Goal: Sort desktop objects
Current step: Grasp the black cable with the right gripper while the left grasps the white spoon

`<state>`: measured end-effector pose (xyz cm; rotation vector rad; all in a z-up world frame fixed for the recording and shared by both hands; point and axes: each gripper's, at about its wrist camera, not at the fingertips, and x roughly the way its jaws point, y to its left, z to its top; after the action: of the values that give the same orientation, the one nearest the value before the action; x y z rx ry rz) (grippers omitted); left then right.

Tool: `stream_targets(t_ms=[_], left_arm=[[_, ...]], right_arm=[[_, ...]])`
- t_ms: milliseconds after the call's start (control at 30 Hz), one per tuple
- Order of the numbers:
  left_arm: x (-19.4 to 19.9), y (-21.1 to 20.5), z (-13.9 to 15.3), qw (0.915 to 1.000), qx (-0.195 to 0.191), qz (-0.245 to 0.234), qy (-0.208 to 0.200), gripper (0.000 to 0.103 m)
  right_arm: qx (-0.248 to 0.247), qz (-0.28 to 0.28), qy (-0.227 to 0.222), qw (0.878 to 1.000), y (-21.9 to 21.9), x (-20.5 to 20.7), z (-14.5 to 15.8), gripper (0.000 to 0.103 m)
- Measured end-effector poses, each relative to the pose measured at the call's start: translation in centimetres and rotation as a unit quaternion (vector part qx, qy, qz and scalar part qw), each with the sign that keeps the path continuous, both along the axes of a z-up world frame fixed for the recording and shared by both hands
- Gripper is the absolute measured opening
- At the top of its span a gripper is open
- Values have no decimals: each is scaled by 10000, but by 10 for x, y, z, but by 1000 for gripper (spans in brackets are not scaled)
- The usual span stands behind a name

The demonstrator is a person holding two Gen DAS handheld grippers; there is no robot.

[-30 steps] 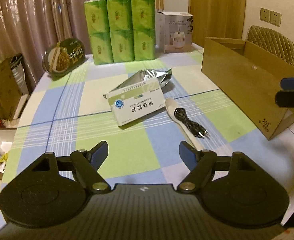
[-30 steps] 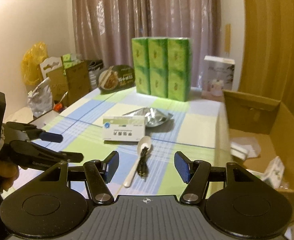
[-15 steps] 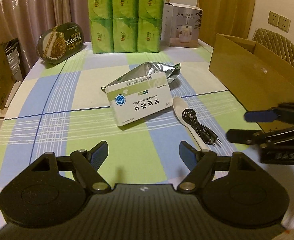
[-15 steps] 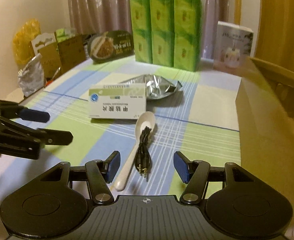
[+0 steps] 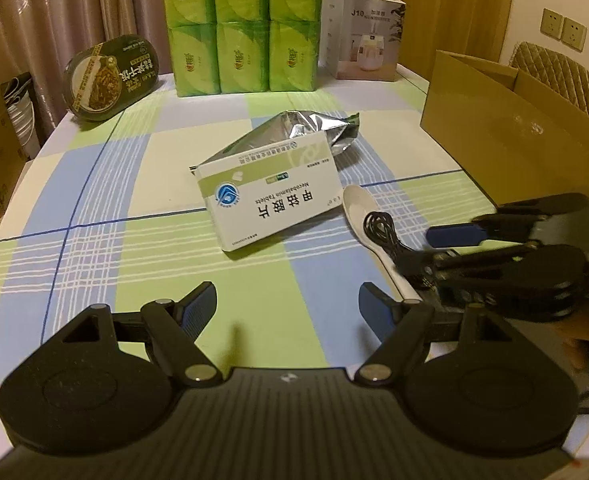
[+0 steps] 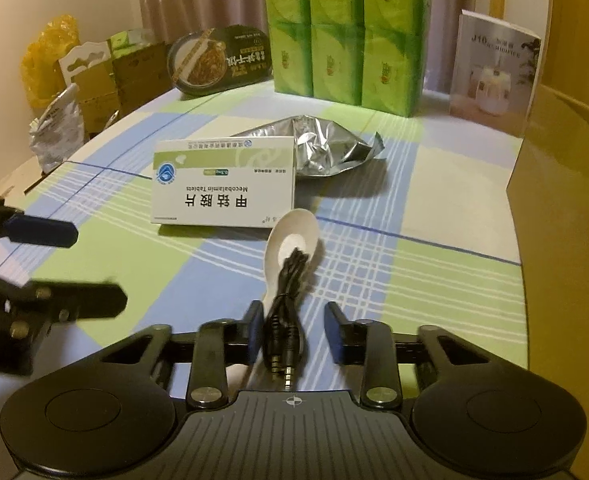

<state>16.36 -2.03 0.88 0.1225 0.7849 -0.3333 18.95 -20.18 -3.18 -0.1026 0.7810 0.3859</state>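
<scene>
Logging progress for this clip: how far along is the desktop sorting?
Nothing visibly sorted here; the cardboard box's inside is hidden. In hand: the right gripper is closing around the black audio cable lying on the white spoon. Left: the medicine box and foil pouch. The left gripper is open, empty.

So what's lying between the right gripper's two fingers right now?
In the right wrist view, the right gripper is closing around the coiled black audio cable, which lies over the white spoon.
</scene>
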Motion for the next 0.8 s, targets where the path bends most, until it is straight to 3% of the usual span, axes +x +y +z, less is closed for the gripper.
stream_targets(t_ms=[200, 467, 567, 633, 700, 800], left_arm=[[1, -12, -9, 9999, 23, -149, 75, 75], [17, -42, -22, 9984, -246, -479, 153, 72], [26, -52, -28, 9979, -284, -543, 206, 62], [30, -57, -33, 9973, -328, -593, 266, 43], [32, -60, -37, 9966, -396, -642, 341, 31], [33, -67, -41, 9962, -352, -739, 301, 29]], right_arm=[[-8, -148, -73, 9999, -10, -4, 2, 16], [52, -594, -68, 9982, -41, -16, 3, 16], [97, -632, -67, 9979, -45, -20, 3, 16], [133, -642, -70, 9978, -47, -21, 3, 16], [157, -634, -71, 9978, -48, -22, 3, 16], [173, -610, -65, 9980, -49, -23, 3, 16]])
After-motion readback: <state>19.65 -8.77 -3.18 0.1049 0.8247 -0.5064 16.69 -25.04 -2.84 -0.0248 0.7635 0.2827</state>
